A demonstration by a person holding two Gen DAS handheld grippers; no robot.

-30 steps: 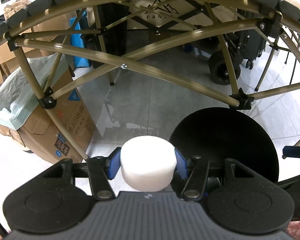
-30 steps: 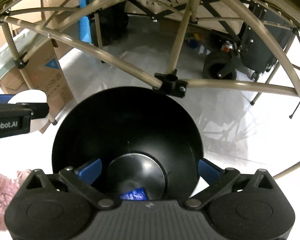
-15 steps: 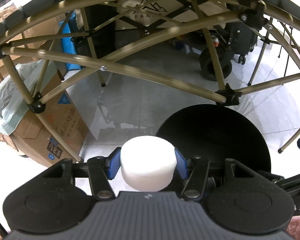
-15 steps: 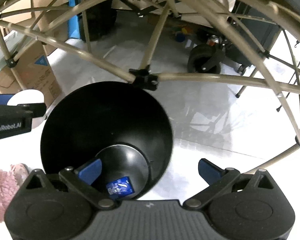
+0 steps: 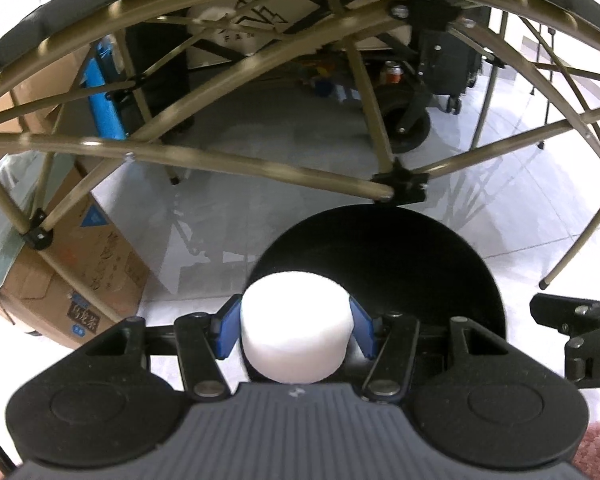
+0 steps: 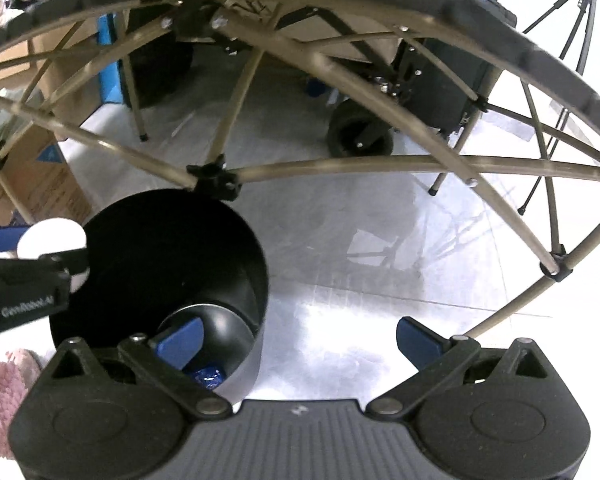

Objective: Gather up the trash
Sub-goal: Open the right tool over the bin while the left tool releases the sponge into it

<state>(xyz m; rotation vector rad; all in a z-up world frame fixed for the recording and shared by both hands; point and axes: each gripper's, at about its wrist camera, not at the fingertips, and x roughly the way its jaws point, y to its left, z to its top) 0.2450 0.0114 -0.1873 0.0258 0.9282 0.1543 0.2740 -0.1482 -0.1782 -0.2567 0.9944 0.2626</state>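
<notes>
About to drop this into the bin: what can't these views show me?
- Bin floor: left view, blocked by the white puck.
- Blue item in the bin: right view, half behind the right gripper, too small to identify.
- Puck's underside: left gripper covers it.

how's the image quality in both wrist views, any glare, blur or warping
Left wrist view: fisheye bends the tan table-frame tubes into arcs; the white foam cylinder in the left tongs is blown out; the floor glares white at the edges. Right wrist view: frame tubes smear with motion blur; glare washes the floor beside the black round bin.
</notes>
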